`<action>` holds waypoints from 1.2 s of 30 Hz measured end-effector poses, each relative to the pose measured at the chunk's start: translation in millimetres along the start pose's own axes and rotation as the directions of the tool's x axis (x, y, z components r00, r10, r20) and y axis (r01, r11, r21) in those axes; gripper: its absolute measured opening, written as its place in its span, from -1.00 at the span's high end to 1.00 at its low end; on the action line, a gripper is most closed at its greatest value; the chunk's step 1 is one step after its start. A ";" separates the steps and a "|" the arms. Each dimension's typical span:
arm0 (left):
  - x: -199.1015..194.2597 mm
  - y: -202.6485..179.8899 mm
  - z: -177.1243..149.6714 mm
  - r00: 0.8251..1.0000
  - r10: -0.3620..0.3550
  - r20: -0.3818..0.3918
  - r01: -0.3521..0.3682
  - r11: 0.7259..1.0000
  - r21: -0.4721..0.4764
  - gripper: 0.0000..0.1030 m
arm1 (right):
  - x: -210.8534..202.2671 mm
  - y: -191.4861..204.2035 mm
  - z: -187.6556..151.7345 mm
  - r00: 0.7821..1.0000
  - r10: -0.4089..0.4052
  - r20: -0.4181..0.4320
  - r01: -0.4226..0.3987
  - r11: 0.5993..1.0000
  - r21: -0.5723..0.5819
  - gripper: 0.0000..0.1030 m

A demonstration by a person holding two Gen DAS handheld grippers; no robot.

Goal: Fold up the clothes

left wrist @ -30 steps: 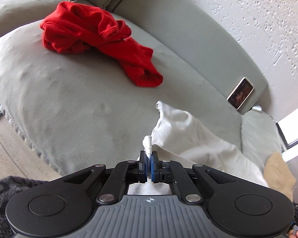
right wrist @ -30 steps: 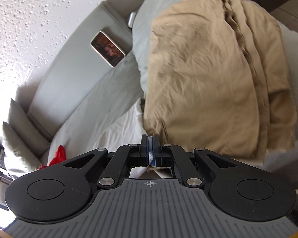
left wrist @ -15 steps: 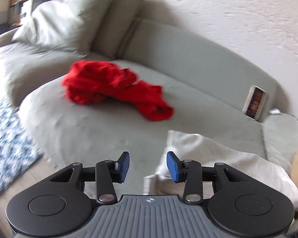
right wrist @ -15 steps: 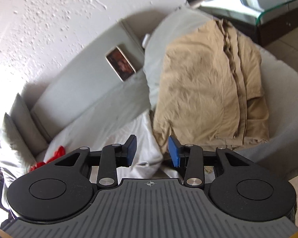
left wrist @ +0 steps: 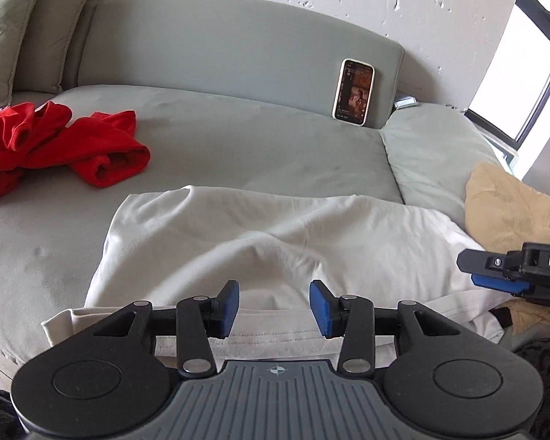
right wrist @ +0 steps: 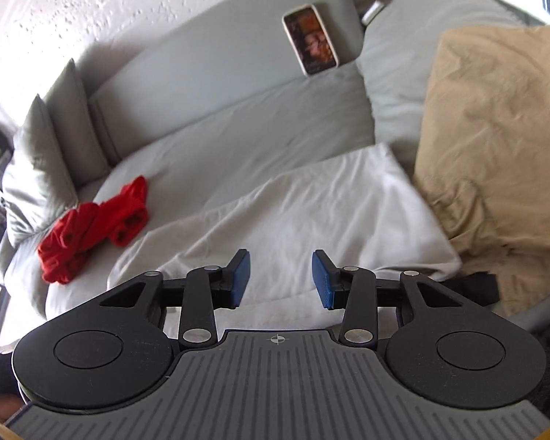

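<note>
The left gripper (left wrist: 274,306) hangs above the near edge of the white garment (left wrist: 275,234), its blue pads apart and widening, nothing between them. The right gripper (right wrist: 280,278) stands likewise, jaws spreading and empty, over the same garment's near portion; its tip also enters the left wrist view at the right edge, cut off by the frame. The white garment lies spread in loose folds across the grey sofa (left wrist: 209,139) seat, its front hem partly hidden behind both gripper bodies. A red garment (left wrist: 55,143) sits crumpled on the seat to the left, well apart from the white one and clipped by the frame edge. A tan garment (right wrist: 495,128) lies in a folded pile to the right, touching the white garment's right side; its far extent runs out of view. A phone (left wrist: 352,91) leans upright against the sofa back, screen lit. A dark strap-like item (right wrist: 476,286) shows below the tan pile; the right wrist view is somewhat blurred, and what it is cannot be determined.
</note>
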State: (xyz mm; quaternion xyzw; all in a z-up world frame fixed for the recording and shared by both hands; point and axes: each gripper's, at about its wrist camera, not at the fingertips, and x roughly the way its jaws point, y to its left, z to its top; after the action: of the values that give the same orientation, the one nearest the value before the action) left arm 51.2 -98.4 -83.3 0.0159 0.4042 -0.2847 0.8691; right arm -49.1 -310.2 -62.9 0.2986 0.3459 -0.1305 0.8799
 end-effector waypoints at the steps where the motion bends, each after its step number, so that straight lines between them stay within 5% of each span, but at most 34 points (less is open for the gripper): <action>1: 3.3 -0.4 -0.9 1.000 0.006 -0.007 -0.006 1.000 0.002 0.20 | 3.0 0.8 -1.1 1.000 -0.003 0.001 0.003 1.000 -0.002 0.04; 6: 20.9 0.8 3.9 0.999 0.033 -0.034 -0.033 0.999 0.016 0.17 | 29.2 6.1 4.6 0.998 -0.035 -0.044 0.034 0.999 -0.035 -0.01; 10: 38.1 -0.3 9.7 0.995 0.055 -0.080 -0.052 0.998 0.038 0.13 | 53.1 11.9 11.2 0.992 -0.053 -0.118 0.047 0.997 -0.056 -0.60; 17: 49.7 -2.8 3.5 0.991 0.042 -0.127 -0.035 0.998 0.052 0.09 | 77.0 10.2 13.7 0.976 -0.167 -0.139 0.153 0.983 -0.103 -0.58; 26: 17.4 -8.3 -25.4 0.984 -0.037 -0.175 0.056 0.993 0.105 0.07 | 55.6 -4.2 -21.1 0.944 -0.166 -0.285 0.136 0.983 -0.121 -0.54; 32: -13.8 -20.8 -71.1 0.934 -0.113 -0.340 0.188 0.962 0.198 0.09 | 30.1 -26.7 -57.4 0.878 -0.019 -0.478 0.030 0.999 0.017 -0.54; 36: -30.1 -15.2 -82.3 0.940 -0.128 -0.316 0.184 0.971 0.154 0.07 | 4.8 -27.3 -70.2 0.888 0.037 -0.457 -0.012 0.998 0.058 -0.54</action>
State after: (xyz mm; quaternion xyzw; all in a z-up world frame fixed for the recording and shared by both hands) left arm -29.0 -75.4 -114.2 0.1066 0.5054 -0.3827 0.7660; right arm -94.8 -288.6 -118.9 0.3489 0.5361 -0.0546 0.7667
